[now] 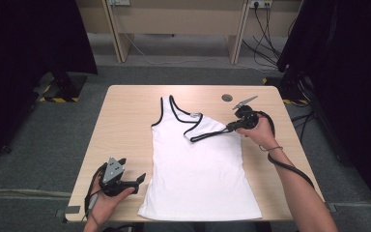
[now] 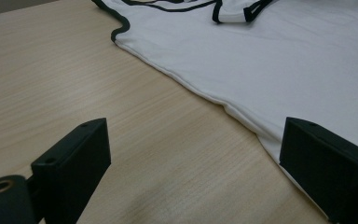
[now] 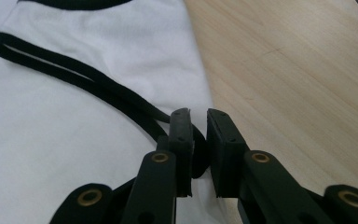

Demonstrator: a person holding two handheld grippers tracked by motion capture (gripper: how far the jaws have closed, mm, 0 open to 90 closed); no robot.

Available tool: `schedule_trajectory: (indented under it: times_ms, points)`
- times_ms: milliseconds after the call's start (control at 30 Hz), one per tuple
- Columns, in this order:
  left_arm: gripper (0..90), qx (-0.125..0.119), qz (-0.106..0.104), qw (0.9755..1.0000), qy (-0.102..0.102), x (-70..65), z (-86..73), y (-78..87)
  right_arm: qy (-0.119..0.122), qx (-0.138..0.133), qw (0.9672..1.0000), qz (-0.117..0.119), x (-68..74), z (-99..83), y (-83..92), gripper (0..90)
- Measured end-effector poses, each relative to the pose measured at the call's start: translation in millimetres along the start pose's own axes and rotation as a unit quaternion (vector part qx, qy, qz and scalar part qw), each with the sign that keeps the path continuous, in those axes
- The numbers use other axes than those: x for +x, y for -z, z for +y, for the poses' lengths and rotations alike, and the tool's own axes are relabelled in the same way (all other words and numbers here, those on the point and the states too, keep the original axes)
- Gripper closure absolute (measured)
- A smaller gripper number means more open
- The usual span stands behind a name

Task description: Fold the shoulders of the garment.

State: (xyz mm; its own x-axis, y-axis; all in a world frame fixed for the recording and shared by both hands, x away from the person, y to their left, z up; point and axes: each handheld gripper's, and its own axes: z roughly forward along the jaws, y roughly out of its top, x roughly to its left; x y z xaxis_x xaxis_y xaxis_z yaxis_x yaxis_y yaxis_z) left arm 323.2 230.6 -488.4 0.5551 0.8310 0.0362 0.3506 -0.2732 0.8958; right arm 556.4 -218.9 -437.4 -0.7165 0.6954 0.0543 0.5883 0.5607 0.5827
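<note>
**Right jaws pinched, left jaws wide**

The right hand-held gripper (image 1: 231, 126) is held out at the far right of the high view, the forearm stretched forward from the bottom edge and the hand (image 1: 262, 136) wrapped round its body. Its jaws point left and stand nearly together, clamped on a black strap (image 3: 98, 88). The left hand-held gripper (image 1: 140, 179) sits low at the near left, gripped in the left hand (image 1: 107, 198), jaws spread wide with nothing between them.

Looks like a lab or a test room. Grey carpet floor (image 1: 38, 140), black curtains (image 1: 24, 38) at both sides, yellow-and-black tape (image 1: 58, 99) on the floor, a wall plug (image 1: 260, 4) with loose cables (image 1: 265, 43), one plain wooden table (image 1: 125, 111).
</note>
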Motion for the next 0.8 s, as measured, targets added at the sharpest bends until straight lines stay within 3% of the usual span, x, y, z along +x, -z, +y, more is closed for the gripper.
schedule_trajectory:
  times_ms: [200, 400, 500, 533, 733, 767, 800]
  points:
    - [8.1, 0.002, -0.001, 1.0000, -0.002, -0.2, 0.1, -0.1, -0.066, -0.030, 0.9973, -0.005, -16.0, -2.5, 2.7, 82.5]
    - [8.1, 0.000, -0.001, 1.0000, -0.002, -0.1, 0.0, 0.0, -0.152, -0.053, 0.9869, -0.006, -36.6, -10.8, -0.6, 82.4]
    - [8.1, 0.001, -0.001, 1.0000, -0.002, -0.1, 0.1, 0.1, -0.164, -0.052, 0.9850, -0.012, -39.2, -12.2, -1.9, 82.2]
    - [8.1, 0.001, -0.001, 1.0000, -0.002, -0.1, 0.1, 0.1, -0.179, -0.055, 0.9819, -0.025, -42.3, -12.3, -3.3, 82.2]
    - [8.1, 0.001, -0.001, 1.0000, -0.003, -0.3, 0.1, 0.0, -0.183, -0.056, 0.9809, -0.035, -42.5, -11.8, -2.3, 78.2]
    - [8.1, 0.001, -0.001, 1.0000, -0.003, -0.3, 0.1, 0.0, -0.123, -0.049, 0.9907, -0.033, -31.5, -3.6, 1.2, 78.2]
    - [8.1, 0.001, -0.001, 1.0000, -0.003, -0.3, 0.1, 0.0, -0.123, -0.049, 0.9907, -0.033, -31.5, -3.6, 1.2, 63.7]
